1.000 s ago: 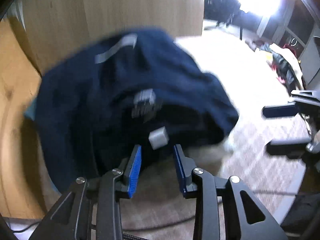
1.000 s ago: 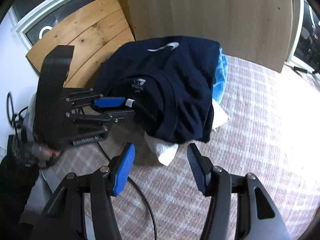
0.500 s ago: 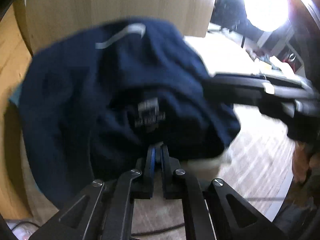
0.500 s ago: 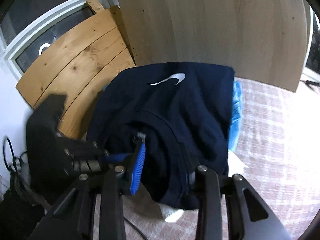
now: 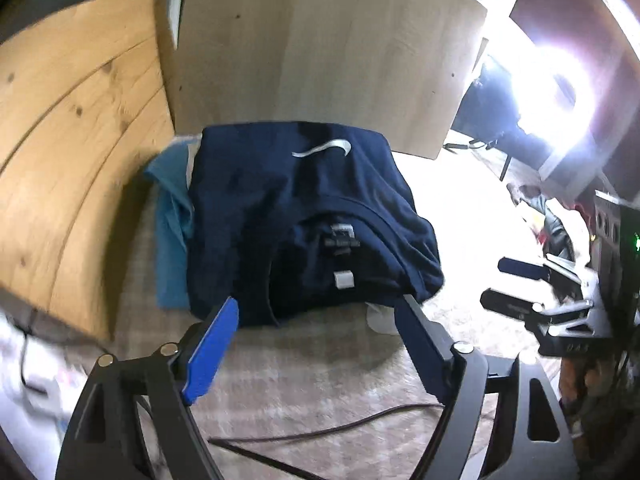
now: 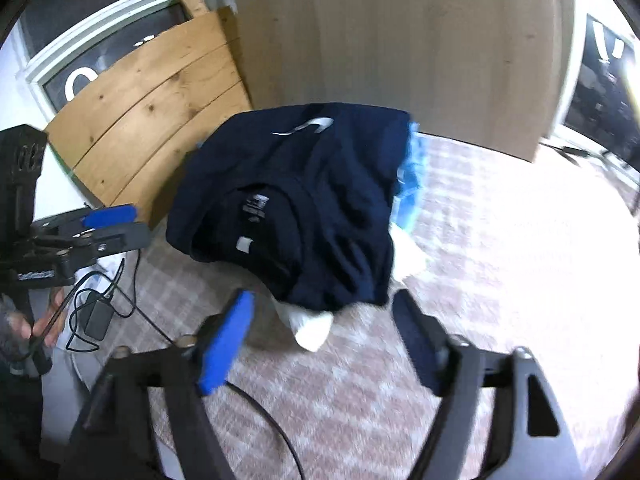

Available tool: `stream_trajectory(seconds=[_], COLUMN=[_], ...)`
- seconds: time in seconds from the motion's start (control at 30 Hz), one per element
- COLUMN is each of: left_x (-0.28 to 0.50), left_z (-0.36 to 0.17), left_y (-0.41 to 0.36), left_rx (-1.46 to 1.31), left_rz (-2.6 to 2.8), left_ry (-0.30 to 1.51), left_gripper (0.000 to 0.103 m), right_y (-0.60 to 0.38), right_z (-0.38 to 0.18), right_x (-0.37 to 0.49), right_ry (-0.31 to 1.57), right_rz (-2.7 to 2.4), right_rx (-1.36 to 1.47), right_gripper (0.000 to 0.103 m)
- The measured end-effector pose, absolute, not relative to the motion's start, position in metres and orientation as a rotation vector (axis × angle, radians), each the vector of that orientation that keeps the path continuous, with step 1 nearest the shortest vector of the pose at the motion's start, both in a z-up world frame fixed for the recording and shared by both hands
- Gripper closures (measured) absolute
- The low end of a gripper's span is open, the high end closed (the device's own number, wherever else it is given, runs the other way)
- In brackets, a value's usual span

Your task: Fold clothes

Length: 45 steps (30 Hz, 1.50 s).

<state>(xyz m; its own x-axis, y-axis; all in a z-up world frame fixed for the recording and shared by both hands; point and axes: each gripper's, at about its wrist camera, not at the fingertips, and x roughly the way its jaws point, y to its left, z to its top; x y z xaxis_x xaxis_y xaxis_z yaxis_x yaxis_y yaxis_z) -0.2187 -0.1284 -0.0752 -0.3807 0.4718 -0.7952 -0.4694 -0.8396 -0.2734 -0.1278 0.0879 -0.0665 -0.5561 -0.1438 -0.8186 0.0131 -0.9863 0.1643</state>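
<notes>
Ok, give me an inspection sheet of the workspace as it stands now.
Surface: checked pinkish cloth, rumpled.
Job's things: navy shirt folded on top of a stack, light blue garment and white garment sticking out beneath.
Clutter: black adapter at the edge.
Grippers: left gripper and right gripper with jaws just opened, nothing between them.
Cables: dark cable across the cloth.
Surroundings: wooden boards leaning behind, bright lamp.

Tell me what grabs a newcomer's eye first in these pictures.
A folded navy shirt with a white swoosh tops a small pile on the rug, against wooden boards. A light blue garment peeks out beneath it. Both grippers, left and right, hover before it, jaws open and empty.
</notes>
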Motion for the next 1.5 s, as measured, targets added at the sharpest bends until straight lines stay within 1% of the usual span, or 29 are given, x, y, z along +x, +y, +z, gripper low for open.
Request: stream_trajectory(seconds=[0.13,0.23,0.3,0.4,0.5,0.57,0.67,0.8,1.07,1.2,1.5], left_x=[-0.192,-0.173,-0.157,-0.134,-0.111,-0.094,-0.071,-0.037,0.025,0.047,0.066], left_z=[-0.087,-0.104,-0.101,-0.094,-0.084,-0.076,-0.068,-0.06,-0.045,-0.034,-0.018], left_y=[-0.135,-0.125,-0.123,-0.119,-0.113,-0.106,-0.094,-0.077,-0.062,-0.063,-0.058], left_rx=[-1.367,-1.445,-1.453,-1.464,-1.468,-1.464,-1.463,-1.462,-1.43,-1.4,-1.36], left_rz=[2.222,2.233,2.252,2.278,2.303,2.323,2.344,2.343,2.399,2.435,2.481], left_ry=[-0.058,-0.023,-0.013,-0.003,0.001,0.006,-0.004,-0.06,-0.086,-0.104,-0.077], left_gripper=[0.023,0.023,0.023,0.023,0.023,0.023,0.023,0.023,0.023,0.023,0.023], right_y=[0.093,0.098,0.1,0.098,0.097,0.1,0.111,0.129,0.149,0.153,0.159], right_z=[-0.082,-0.094,-0.098,-0.091,-0.073,-0.057,-0.04,-0.028,-0.023,-0.024,-0.024], right_x=[-0.117,-0.106,-0.099,-0.086,-0.062,-0.039,-0.013,0.024,0.082,0.1,0.123], right_ry=[-0.213,-0.284,-0.309,-0.247,-0.148,-0.117,-0.109,-0.089,-0.088,-0.065,-0.051], right_rz=[-2.692,-2.662,-2.646,-2.676,-2.737,-2.779,-2.807,-2.84,-2.835,-2.834,-2.846], right_rx=[1.619,1.677,1.685,1.647,1.578,1.516,1.444,1.391,1.311,1.287,1.27], right_gripper=[0.028,0.028,0.028,0.027,0.028,0.028,0.028,0.028,0.027,0.027,0.027])
